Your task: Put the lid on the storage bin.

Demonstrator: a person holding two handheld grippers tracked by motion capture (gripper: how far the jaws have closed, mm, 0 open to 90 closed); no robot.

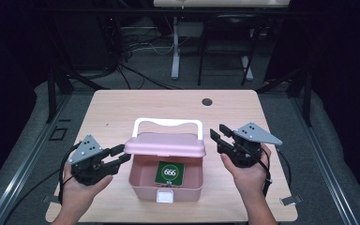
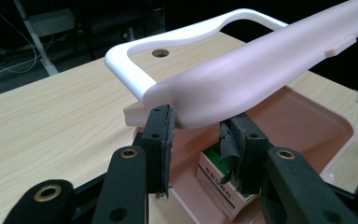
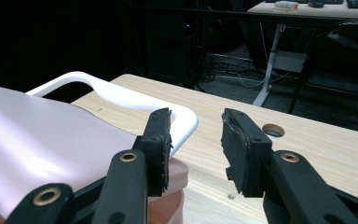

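Left gripper [image 1: 122, 154], hand-held at the near left of the table [image 1: 112, 108], jaws parted around the left end of the pink lid [image 1: 165, 144], pads close on either side of its rounded edge but seemingly not pressing. Right gripper [image 1: 219, 135], held at the near right, jaws spread wide with nothing between them, just beside the lid's right end and apart from it. Between the two, near the front edge of the table: pink box [image 1: 143, 185], lid raised at a tilt and leaning toward the far side, interior exposed. Inside on the box floor, a green carton [image 1: 170, 173] marked 666, lying flat, with free space around it up to the box walls. White clasp [image 1: 165, 196] at the middle of the box's near wall. Behind the lid, white handle [image 1: 168, 123] jutting toward the far side. Beyond it, bare wood up to the far edge, with a round hole [image 1: 207, 101] near that edge. Past the table, dark floor with cables [image 1: 136, 47] and a white desk leg [image 1: 175, 47].
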